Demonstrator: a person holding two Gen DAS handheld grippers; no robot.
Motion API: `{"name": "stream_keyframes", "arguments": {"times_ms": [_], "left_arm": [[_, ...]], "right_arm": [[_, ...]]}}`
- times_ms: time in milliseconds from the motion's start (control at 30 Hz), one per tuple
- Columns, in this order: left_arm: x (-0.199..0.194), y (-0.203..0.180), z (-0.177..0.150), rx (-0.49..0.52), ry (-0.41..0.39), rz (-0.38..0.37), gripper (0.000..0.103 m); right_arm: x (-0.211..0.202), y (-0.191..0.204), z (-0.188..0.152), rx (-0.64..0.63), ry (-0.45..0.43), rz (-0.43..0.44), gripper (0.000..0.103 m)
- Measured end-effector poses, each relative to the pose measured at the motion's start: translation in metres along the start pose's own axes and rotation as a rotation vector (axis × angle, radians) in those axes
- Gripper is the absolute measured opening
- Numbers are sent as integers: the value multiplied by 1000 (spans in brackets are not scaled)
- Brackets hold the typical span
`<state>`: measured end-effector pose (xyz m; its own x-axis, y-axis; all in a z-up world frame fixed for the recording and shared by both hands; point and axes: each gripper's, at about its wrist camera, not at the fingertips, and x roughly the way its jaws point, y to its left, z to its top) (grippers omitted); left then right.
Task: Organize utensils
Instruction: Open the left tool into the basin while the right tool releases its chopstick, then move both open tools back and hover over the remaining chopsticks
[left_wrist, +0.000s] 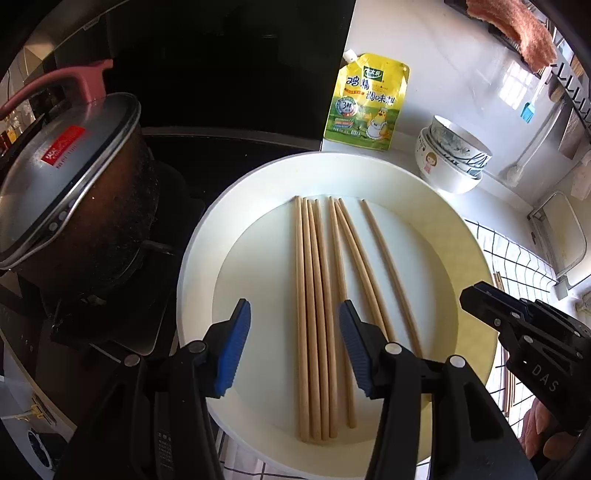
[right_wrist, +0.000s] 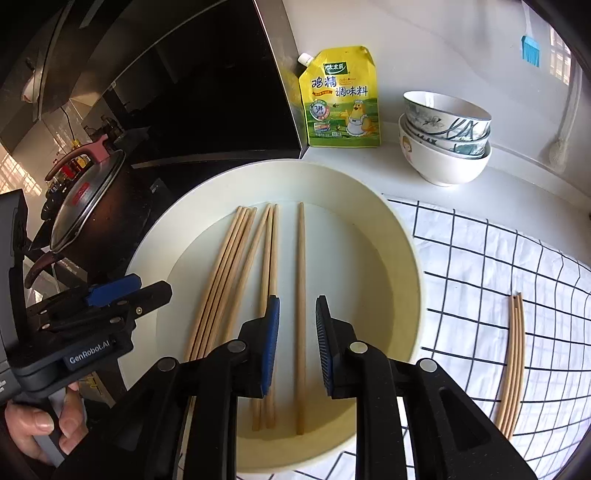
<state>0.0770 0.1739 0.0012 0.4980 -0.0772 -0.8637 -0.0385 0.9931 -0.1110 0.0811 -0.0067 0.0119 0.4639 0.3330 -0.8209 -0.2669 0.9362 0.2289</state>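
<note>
Item: wooden chopsticks (right_wrist: 301, 314), loose in the cream basin (left_wrist: 476, 258) on the tabletop; more lie on the checked cloth (right_wrist: 480, 258).
Left tongs (left_wrist: 295, 349): about half open, empty, over the left bundle.
Right tongs (right_wrist: 297, 345): narrowly parted, straddling the single stick, not pressing it.
Handling advice: lower squarely, close mid-shaft, lift level.

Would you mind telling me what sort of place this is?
Most likely a home kitchen counter: a lidded pot on a stove, stacked bowls and a seasoning pouch by the wall.
</note>
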Motion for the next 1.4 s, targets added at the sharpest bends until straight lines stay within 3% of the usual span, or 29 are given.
{"name": "stream_keyframes", "arguments": {"times_ms": [333,600,1067,1400], "left_arm": [[-15,-44,1,9,-21,-39,53],[-29,-97,-1,92,-55,-70,55],[-22,-199,-26,171,-57,-138,57],[-13,-257,-52,207,-49,-160,57]], "right_arm": [[-46,-41,-7,22,-56,-12,26],[-77,-92,-27,124,-113,-47,28],[-105,-185,-82,212,-96,-126,28],[-89,-230,-119,222,-19,-152,28]]}}
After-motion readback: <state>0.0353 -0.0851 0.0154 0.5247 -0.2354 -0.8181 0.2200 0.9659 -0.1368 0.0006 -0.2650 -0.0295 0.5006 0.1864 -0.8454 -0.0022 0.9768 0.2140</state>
